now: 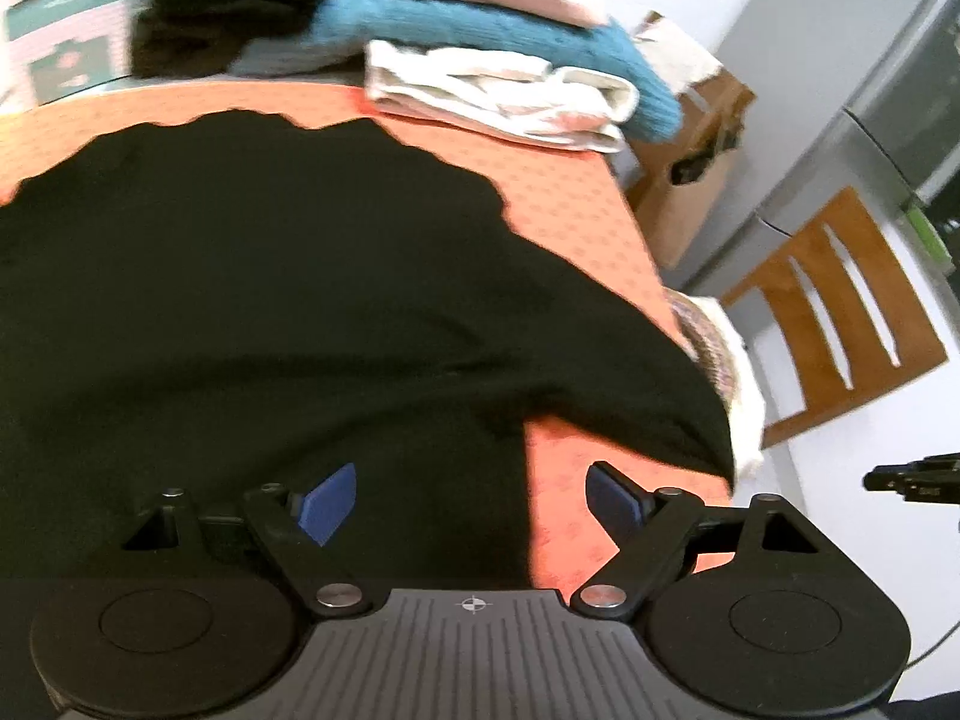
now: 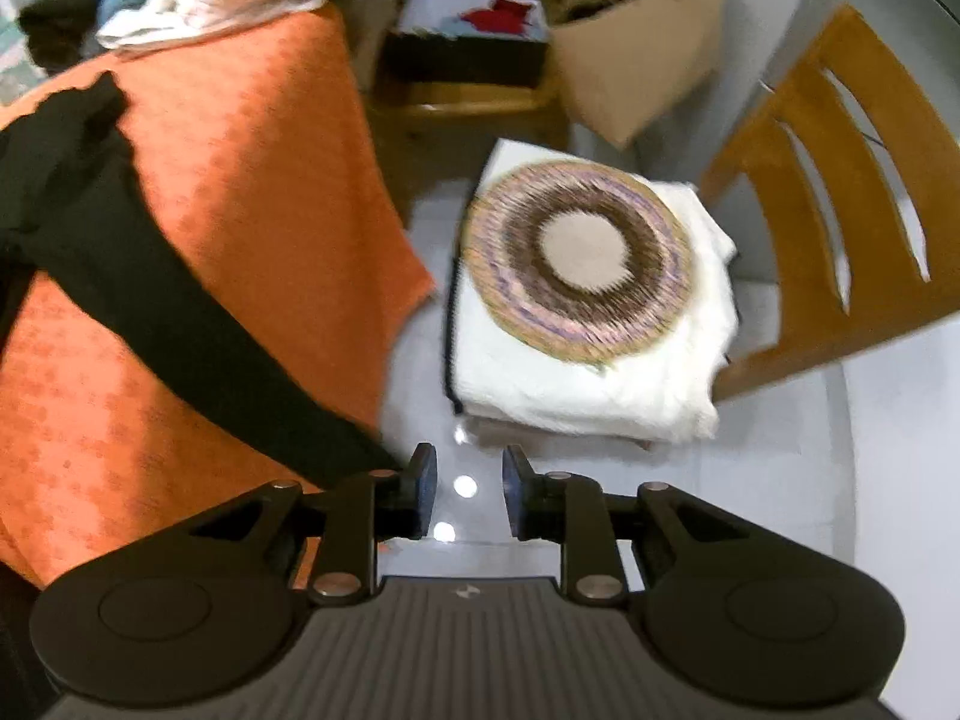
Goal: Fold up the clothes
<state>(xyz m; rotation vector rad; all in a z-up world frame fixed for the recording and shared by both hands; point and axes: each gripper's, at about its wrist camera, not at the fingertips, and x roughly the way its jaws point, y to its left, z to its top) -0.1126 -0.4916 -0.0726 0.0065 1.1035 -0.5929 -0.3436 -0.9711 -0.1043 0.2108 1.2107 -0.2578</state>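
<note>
A black garment [image 1: 270, 276] lies spread over the orange tablecloth [image 1: 570, 204], and one sleeve hangs over the table's right edge [image 2: 198, 324]. My left gripper [image 1: 471, 501] is open just above the garment's near edge, with nothing between its blue pads [image 1: 327, 504]. My right gripper [image 2: 465, 489] is open and empty, off the table's right side over the floor, with the end of the black sleeve beside its left finger. The right gripper's tip also shows at the right edge of the left wrist view [image 1: 912, 477].
Folded clothes are stacked at the table's far end: a white piece [image 1: 498, 90], a teal knit [image 1: 480, 24], a pink piece and dark clothes. A wooden chair [image 2: 840, 192] with a white cloth and a round woven mat [image 2: 579, 258] stands beside the table. A cardboard box [image 2: 630, 48] stands behind.
</note>
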